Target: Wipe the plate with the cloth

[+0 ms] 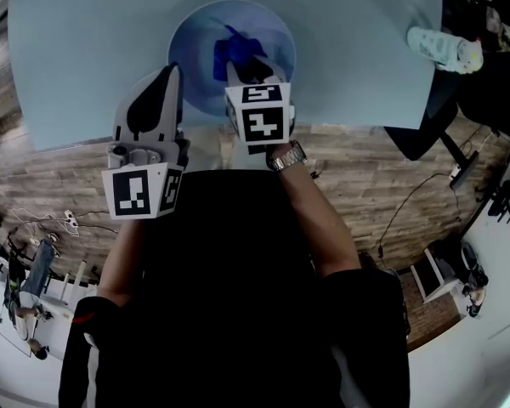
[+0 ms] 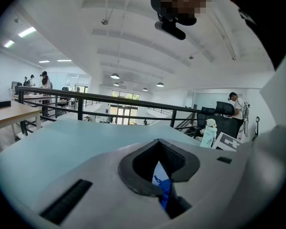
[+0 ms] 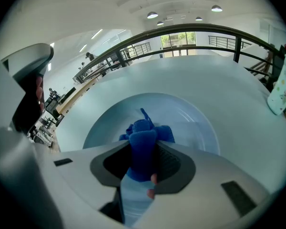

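The right gripper (image 1: 253,73) is clamped tight on a bunched blue cloth (image 3: 143,142), which sits over the middle of the pale blue plate (image 1: 191,41). Whether the cloth is pressing on the plate or just above it, I can't tell. Most of the plate's bare face lies beyond the jaws, so a wipe would likely push outward toward the far rim. The left gripper (image 1: 168,76), jaws together and empty, points at the plate's left rim, handy for steadying it.
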Available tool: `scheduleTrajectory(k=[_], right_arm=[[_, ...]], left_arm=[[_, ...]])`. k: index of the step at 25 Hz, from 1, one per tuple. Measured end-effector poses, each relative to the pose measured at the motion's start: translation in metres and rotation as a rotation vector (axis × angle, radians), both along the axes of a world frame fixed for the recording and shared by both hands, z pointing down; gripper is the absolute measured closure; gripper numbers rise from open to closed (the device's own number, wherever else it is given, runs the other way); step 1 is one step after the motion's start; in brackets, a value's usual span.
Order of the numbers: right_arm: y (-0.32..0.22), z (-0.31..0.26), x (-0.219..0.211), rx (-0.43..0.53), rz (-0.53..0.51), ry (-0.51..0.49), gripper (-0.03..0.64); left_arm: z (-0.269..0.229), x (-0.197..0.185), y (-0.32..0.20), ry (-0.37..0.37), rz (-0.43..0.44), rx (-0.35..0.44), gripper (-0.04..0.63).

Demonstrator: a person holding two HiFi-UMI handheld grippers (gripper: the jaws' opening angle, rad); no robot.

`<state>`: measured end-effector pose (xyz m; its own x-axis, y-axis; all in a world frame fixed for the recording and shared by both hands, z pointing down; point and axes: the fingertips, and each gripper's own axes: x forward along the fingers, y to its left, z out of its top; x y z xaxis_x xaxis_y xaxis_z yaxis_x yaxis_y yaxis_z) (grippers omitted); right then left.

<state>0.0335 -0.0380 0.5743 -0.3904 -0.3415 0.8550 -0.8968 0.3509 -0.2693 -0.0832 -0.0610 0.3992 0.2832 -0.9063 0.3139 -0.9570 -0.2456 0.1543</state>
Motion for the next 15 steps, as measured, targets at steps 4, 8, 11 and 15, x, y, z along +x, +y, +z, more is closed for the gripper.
scheduleTrajectory(k=[4,8,11,15], right_arm=[[-0.001,0.001,0.010,-0.001,-0.003,0.003,0.499],[-0.003,0.004,0.024,-0.016,-0.007,0.011,0.499],[-0.005,0.004,0.029,-0.023,-0.013,0.013,0.499],[-0.005,0.002,0.034,-0.030,-0.012,0.031,0.499]], left_arm=[[0.000,0.005,-0.001,0.003,-0.015,0.000,0.594],[0.001,0.011,-0.004,0.005,-0.035,0.004,0.594],[0.001,0.013,-0.006,0.005,-0.043,0.006,0.594],[-0.002,0.015,-0.007,0.008,-0.051,0.008,0.594]])
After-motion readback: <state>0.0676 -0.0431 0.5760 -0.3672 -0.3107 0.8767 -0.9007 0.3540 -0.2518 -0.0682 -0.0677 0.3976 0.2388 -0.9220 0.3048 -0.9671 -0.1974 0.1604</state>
